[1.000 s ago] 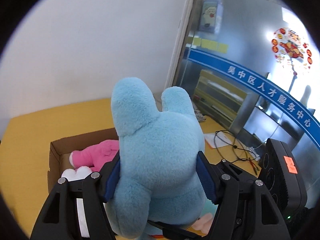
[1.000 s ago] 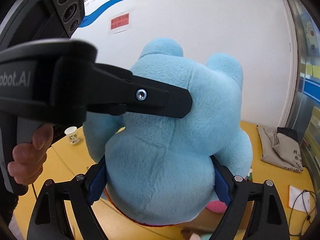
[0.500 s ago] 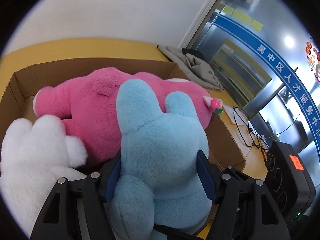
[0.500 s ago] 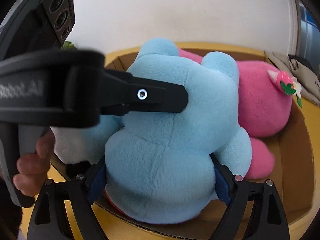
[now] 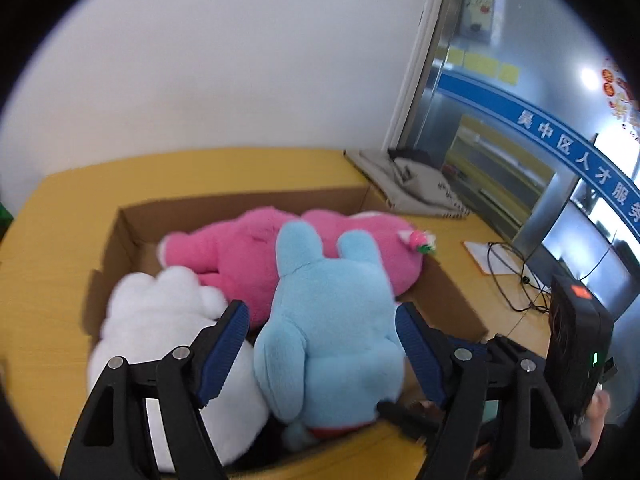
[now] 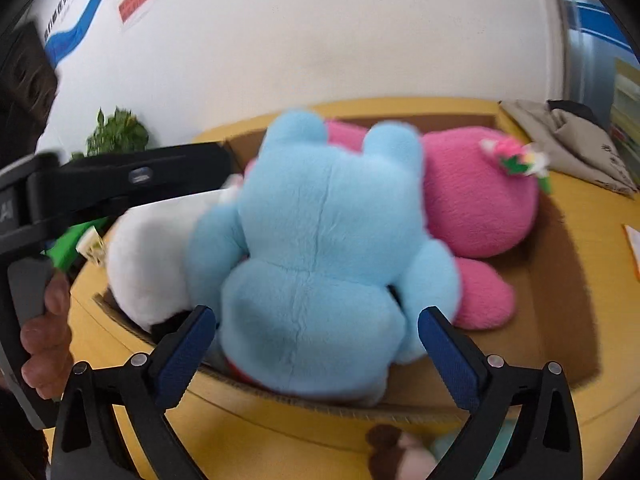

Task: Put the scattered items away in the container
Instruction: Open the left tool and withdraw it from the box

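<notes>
A light blue plush lies in the cardboard box, on top of a pink plush and beside a white plush. My left gripper straddles the blue plush; its jaws are opening and the pads no longer press on it. My right gripper straddles the same plush from the near side, jaws opening wide with a gap at each pad. A finger of the left gripper shows at the left of the right wrist view, held by a hand.
The box sits on a yellow table. A grey cloth bag lies behind the box at right. Cables and paper lie further right. A potted plant stands at back left. A small toy lies before the box.
The blue plush, held up in both grippers a second ago, has come down into the box. Both grippers' jaws have spread and let go of it.
</notes>
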The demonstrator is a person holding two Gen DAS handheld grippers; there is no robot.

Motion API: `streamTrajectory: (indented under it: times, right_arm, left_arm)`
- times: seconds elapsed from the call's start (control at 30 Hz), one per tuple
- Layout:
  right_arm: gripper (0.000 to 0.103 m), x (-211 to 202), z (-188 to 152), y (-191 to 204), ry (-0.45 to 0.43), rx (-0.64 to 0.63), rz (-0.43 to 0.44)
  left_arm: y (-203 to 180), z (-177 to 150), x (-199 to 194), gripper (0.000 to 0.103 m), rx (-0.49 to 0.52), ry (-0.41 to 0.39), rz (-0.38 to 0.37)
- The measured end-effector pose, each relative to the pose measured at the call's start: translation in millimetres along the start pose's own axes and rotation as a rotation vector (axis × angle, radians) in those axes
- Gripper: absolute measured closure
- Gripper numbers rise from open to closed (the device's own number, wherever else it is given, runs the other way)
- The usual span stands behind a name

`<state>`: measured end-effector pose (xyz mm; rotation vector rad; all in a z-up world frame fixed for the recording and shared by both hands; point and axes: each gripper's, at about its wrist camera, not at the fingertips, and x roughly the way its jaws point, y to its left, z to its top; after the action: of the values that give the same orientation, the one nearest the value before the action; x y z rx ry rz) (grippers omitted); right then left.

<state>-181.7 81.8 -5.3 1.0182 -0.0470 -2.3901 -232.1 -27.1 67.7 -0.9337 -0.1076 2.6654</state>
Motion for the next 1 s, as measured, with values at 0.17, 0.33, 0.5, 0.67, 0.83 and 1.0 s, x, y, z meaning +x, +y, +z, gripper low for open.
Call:
streamTrajectory:
  times: [0.17,0.33,0.5,0.67,0.83,1.0]
  right_arm:
    - [0.000,-77.1,-11.7,14.8,-0.151,0.040,-0.068]
    - [0.000,-112.0,-15.0,26.3,-0.175,-0.078,-0.153]
    - [0.000,-151.2,-37.2,30.0,-0.178,-0.188,-0.195]
    - [0.000,-158.7,-55.0,29.9,-0.165,-0.220,-0.197]
    - [0.000,-157.2,-57.9,26.4,-0.153,-0.199,-0.225]
    - [0.000,-158.2,-54.4,24.2,-0.161,-0.198,-0.225]
  left_arm:
    - [-34.3,-32.0,-86.5,0.026,0.012,-0.141,0.092]
    - [-56.6,-81.0,-132.5,0.026,-0.105,-0.192,0.162]
    - [-69.2,-114.8,-149.2,0.026,-0.163,-0.202,0.191]
    - [-73.4,-125.3,-153.3,0.026,-0.174,-0.191,0.177]
    - [-73.3,-123.8,-148.6,0.026,-0.193,-0.163,0.136]
    - [-74.8,-123.5,-142.9,0.026,-0.185,-0.156,0.127]
